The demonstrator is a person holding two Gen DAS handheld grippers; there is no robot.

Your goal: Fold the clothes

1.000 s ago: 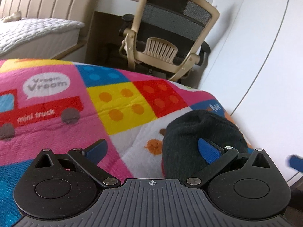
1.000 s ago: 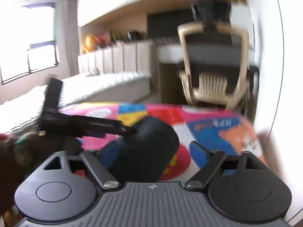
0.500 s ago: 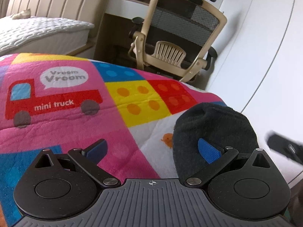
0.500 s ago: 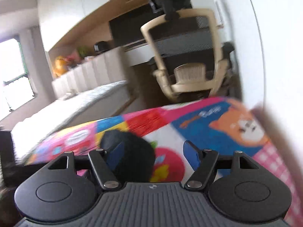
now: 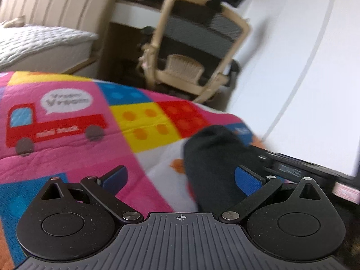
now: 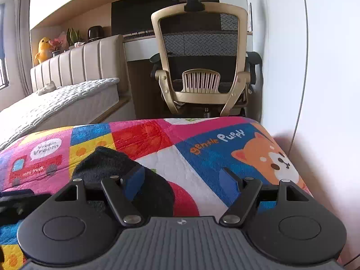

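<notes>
A small dark grey knitted garment is lying in a lump on the bright patchwork blanket with a red truck and an orange puppy. The left claw is sitting wide apart and holding nothing, with its right blue pad against the garment. The right claw is also wide apart and holding nothing, its left pad touching the garment. A beige office chair with black mesh is standing just past the blanket's far edge. A bed with a white quilted cover is sitting to the left. A white wall is running close along the blanket's right edge. Much of the blanket is lying bare.
</notes>
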